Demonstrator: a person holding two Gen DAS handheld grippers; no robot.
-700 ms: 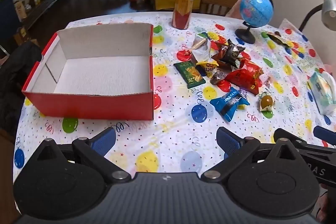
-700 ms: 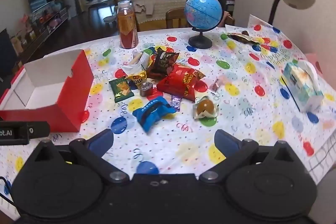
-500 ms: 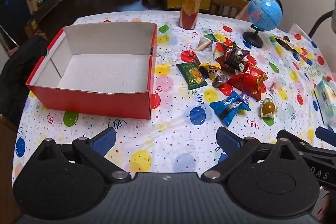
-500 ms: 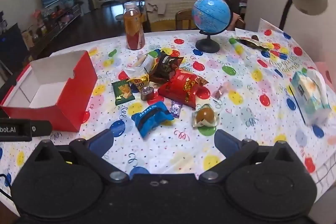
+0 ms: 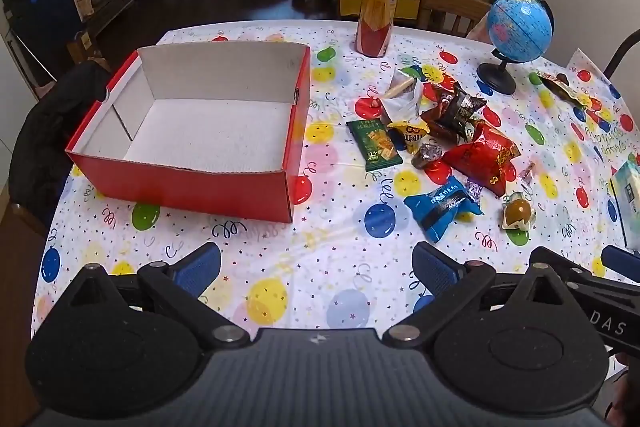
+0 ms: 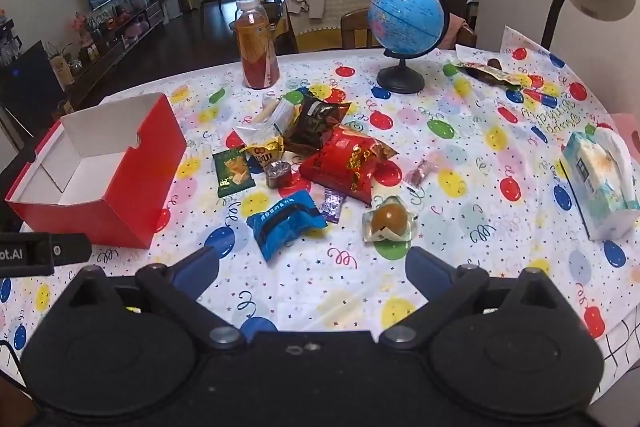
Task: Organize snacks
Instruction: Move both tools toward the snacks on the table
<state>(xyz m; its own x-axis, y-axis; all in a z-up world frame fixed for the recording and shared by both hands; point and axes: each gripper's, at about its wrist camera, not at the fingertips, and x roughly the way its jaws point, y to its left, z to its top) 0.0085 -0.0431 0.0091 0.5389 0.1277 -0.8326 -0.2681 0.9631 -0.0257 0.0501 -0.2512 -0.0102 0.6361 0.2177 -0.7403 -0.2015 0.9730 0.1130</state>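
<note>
The yellow packet (image 5: 412,134) carries the "m&m" logo. On the green packet (image 5: 374,145) "12.5" can be read near the bottom. The right gripper's (image 5: 612,311) body shows "DAS" in the left wrist view; the left gripper's (image 6: 40,253) body shows "ot.AI" in the right wrist view. The tablecloth's (image 6: 554,125) cursive lettering looks like "Happy Birthday", upside down.

Tissue pack (image 5: 628,203) cut by right edge; purple candy (image 6: 333,203) print unreadable.
</note>
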